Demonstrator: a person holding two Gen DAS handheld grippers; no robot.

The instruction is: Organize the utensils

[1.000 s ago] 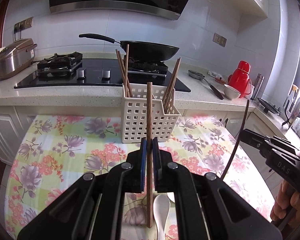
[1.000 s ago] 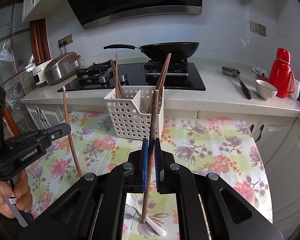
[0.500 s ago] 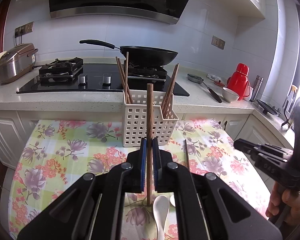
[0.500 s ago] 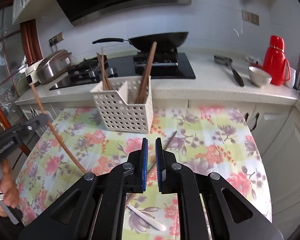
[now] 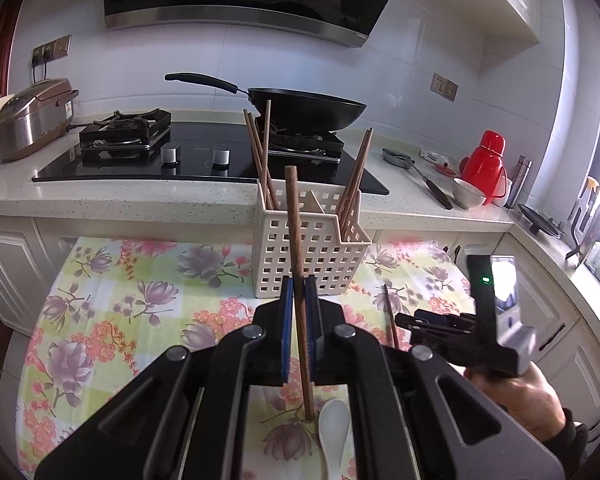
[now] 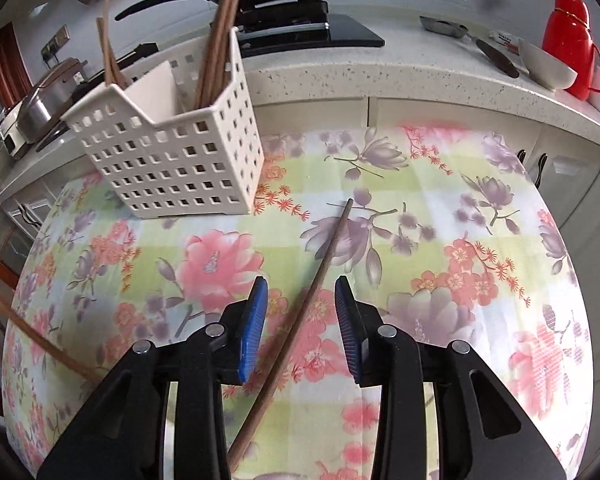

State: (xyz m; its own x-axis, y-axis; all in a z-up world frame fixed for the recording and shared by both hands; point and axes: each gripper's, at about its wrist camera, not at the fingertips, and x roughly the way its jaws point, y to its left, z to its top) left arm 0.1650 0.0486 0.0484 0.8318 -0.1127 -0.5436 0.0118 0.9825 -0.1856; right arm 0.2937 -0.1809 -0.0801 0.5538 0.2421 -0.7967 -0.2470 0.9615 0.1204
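Upright chopstick [image 5: 296, 264] (left gripper [image 5: 299, 312])

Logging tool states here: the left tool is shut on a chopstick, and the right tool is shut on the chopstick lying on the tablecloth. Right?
Not quite. The right tool is open, its pads either side of the chopstick on the tablecloth, as the right wrist view shows. The left tool is shut on its upright chopstick.

No legible text, brand, number or sign is found in either wrist view. Faint markings are noted on the black glass hob [image 5: 204, 160] between its two knobs, too small to be read. A white packet [image 5: 432, 156] with red print is seen on the counter [image 5: 140, 196]; its lettering cannot be made out.
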